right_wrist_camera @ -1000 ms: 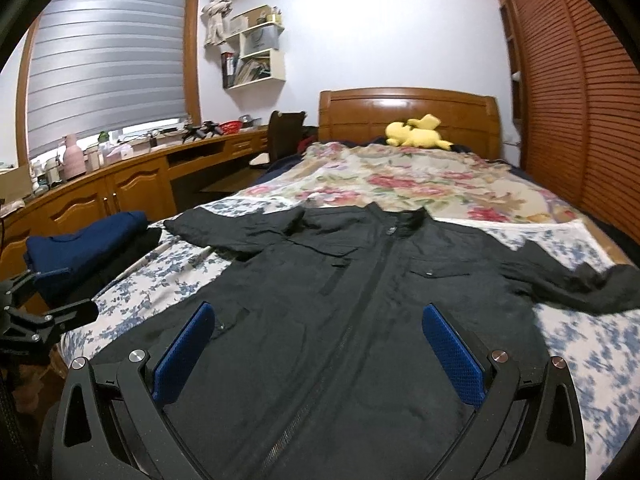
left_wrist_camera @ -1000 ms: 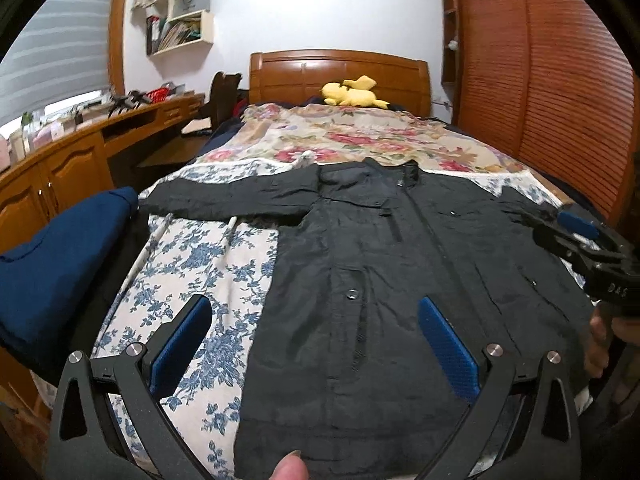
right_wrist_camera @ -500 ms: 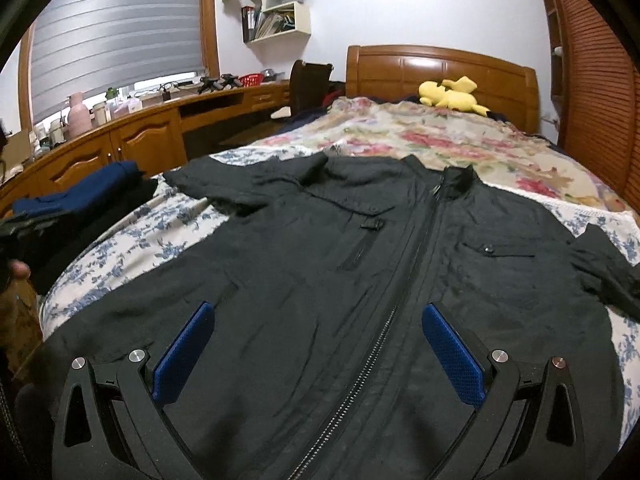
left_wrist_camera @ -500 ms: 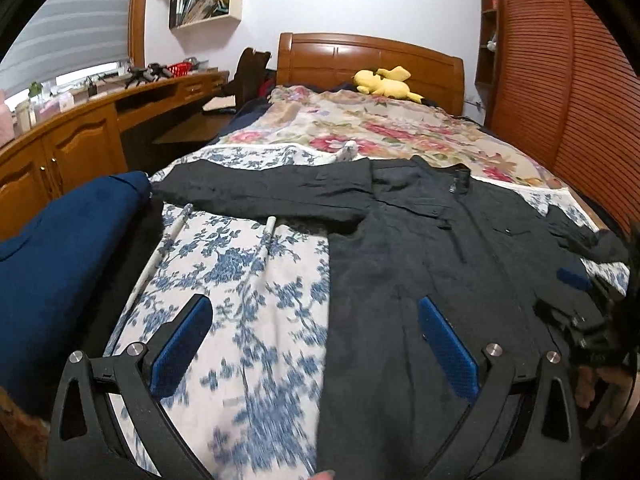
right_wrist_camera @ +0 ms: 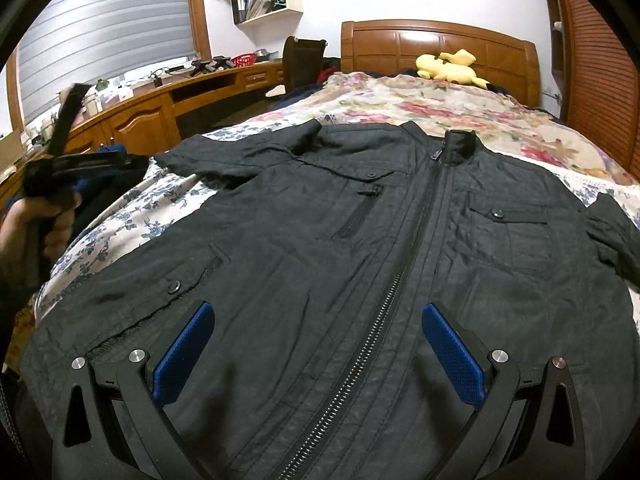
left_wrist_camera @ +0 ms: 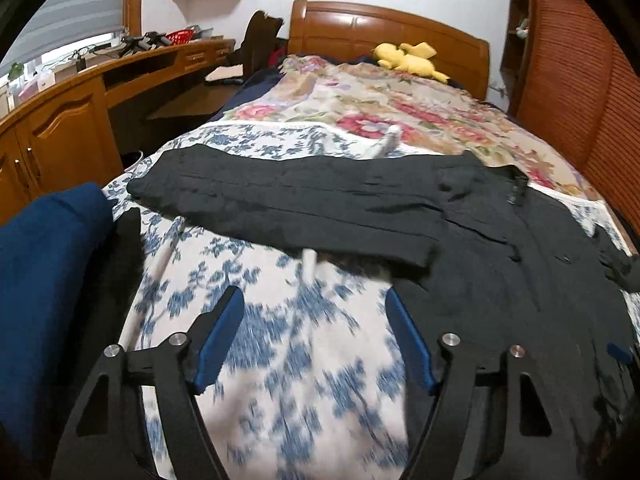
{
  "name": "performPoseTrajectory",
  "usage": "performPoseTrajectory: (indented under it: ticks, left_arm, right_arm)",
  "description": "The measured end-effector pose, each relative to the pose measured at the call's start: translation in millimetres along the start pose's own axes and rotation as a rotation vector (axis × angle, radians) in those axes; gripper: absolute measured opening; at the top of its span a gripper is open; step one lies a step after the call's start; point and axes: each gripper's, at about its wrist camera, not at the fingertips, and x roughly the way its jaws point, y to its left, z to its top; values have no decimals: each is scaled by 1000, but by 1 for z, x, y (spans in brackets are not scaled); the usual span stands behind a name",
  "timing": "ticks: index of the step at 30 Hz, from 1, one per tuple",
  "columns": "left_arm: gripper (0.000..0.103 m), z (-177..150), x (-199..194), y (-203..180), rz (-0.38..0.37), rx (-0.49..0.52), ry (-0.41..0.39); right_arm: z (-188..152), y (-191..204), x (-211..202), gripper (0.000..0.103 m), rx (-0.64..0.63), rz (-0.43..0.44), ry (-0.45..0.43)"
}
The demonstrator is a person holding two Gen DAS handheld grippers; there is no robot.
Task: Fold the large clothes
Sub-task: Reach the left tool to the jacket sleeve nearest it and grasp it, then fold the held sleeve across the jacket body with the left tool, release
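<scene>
A large black zip jacket [right_wrist_camera: 360,240] lies flat, front up, on the bed, collar toward the headboard. Its left sleeve [left_wrist_camera: 288,200] stretches out sideways across the blue-flowered sheet. My left gripper [left_wrist_camera: 316,320] is open and empty, low over the sheet just short of that sleeve and left of the jacket body [left_wrist_camera: 520,280]. My right gripper [right_wrist_camera: 316,336] is open and empty, close above the jacket's lower front beside the zipper [right_wrist_camera: 400,264]. The left gripper also shows at the left edge of the right wrist view [right_wrist_camera: 68,168], held in a hand.
A folded dark blue garment [left_wrist_camera: 44,280] lies at the bed's left edge. A yellow plush toy [left_wrist_camera: 408,58] sits by the wooden headboard [left_wrist_camera: 388,28]. A wooden desk [left_wrist_camera: 60,120] runs along the left wall, louvred wardrobe doors [left_wrist_camera: 576,80] along the right.
My left gripper has moved left and forward, off the jacket body to over the sheet near the sleeve, its jaws narrower. My right gripper has dropped closer over the jacket's front.
</scene>
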Motion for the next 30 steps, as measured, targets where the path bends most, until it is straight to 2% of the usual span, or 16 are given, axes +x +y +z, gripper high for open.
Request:
performPoseTrajectory:
  ticks: [4,7,10,13,16,17,18,20,22,23,26,30]
  left_arm:
    - [70,16,39,12,-4,-57,48]
    - [60,27,68,22,-11,-107,94]
    - [58,35,93,40,-22,-210,144]
    - [58,37,111,54,-21,-286,176]
    - [58,38,122,58,-33,-312,200]
    - [55,39,125,59,-35,-317,202]
    - [50,40,127,60,-34,-319,203]
    - [25,44,132,58,-16,-306,206]
    - [8,49,133,55,-17,-283,198]
    - [4,52,134,50,-11,-256,195]
    - [2,63,118,28,69,-152,140]
    - [2,81,83,-13,40,-61,66]
  right_arm:
    - [3,10,12,103,6,2,0]
    - [7,24,32,103,8,-10,13]
    - [8,23,36,103,17,-7,29]
    - [9,25,36,103,20,-4,31]
    - [10,25,37,103,22,-2,30]
    - [10,25,38,103,23,-1,29]
    - [9,26,37,103,24,-1,29]
    - [8,26,37,103,23,-1,28]
    - [7,24,35,103,18,-7,29]
    - [6,25,34,103,10,-16,31]
    - [5,24,25,103,-13,-33,23]
    - [3,14,10,103,-6,-62,-5]
